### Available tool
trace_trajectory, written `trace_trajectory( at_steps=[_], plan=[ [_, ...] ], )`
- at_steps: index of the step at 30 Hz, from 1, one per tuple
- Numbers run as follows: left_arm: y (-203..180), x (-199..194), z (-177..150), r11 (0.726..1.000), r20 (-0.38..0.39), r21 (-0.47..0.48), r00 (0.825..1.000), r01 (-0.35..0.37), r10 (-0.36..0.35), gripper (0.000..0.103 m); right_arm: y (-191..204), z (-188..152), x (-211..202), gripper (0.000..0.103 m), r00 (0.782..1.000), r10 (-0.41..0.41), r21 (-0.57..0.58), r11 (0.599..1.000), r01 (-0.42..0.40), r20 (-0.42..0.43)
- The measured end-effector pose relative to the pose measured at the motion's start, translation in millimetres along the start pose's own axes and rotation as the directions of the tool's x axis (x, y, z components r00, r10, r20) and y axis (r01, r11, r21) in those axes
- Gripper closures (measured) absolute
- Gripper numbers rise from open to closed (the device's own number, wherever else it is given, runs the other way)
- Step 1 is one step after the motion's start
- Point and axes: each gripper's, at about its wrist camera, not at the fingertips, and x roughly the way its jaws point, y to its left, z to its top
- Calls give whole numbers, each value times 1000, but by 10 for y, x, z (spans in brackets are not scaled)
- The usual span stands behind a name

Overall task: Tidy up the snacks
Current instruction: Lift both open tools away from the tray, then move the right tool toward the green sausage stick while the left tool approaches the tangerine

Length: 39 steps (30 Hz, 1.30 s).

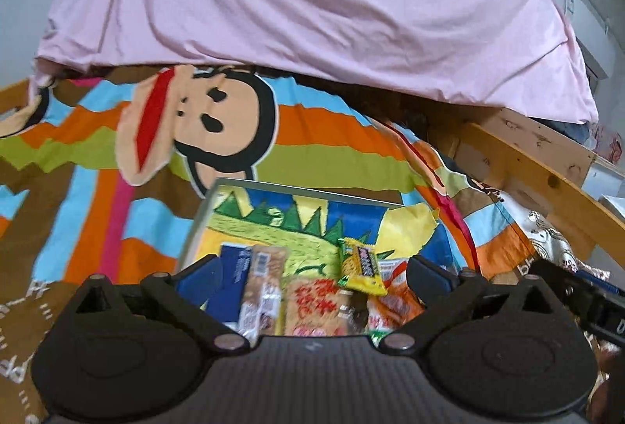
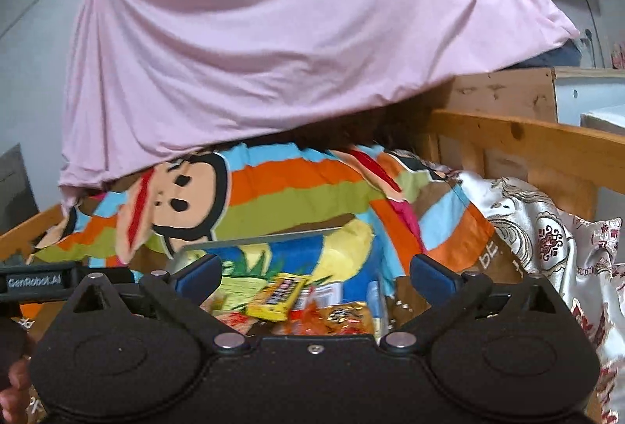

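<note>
We hold the left tool [image 1: 312, 273] and right tool [image 2: 312, 273] spread wide, gripping nothing. The snack packets [image 1: 312, 303] already lie gathered in the dinosaur-print tray [image 1: 203, 213] on the bed, at six o'clock below both tools. We judge the sorting nearly done, though packets still overlap.

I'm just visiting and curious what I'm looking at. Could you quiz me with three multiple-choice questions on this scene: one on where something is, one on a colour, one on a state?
1. Where do the snack packets lie?
A. In the box with the dinosaur picture
B. On the wooden bed rail
C. On the pink sheet

2. What colour is the sheet hanging at the back?
A. Green
B. Pink
C. Black

3. How do the two grippers stand?
A. Both open and empty
B. Both shut on packets
C. One shut on the box

Answers:
A, the snack packets rest inside the box.
B, the sheet is pale pink.
A, the left gripper and the right gripper are spread wide, holding nothing.
</note>
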Motion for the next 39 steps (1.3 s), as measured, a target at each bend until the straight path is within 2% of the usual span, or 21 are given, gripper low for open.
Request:
trace_trajectory(
  at_steps=[6,12,19,25,32,39],
  plan=[
    [172,-440,-201,1000,14,14,1000,-27,27,1,173,-158,-293,1,999,36,-19,999,-36,-31],
    [404,-758,-401,996,-20,57,997,-68,69,1,362,-316,-587,1,997,51,-42,998,-53,-58],
    [648,-1042,-680,992,-43,69,993,-105,108,1,574,-508,-753,1,989,56,-61,996,-64,-133],
    [785,-1156,-924,984,-62,99,986,-151,157,1,726,-649,-807,1,982,54,-104,992,-74,-183],
    [927,-1211,-916,981,-88,39,977,-190,193,1,841,-732,-746,1,973,40,-171,982,-81,-229],
    [918,-1125,-955,979,-136,55,970,-194,200,1,922,-832,-589,1,941,46,-210,970,-122,-335]
  ],
)
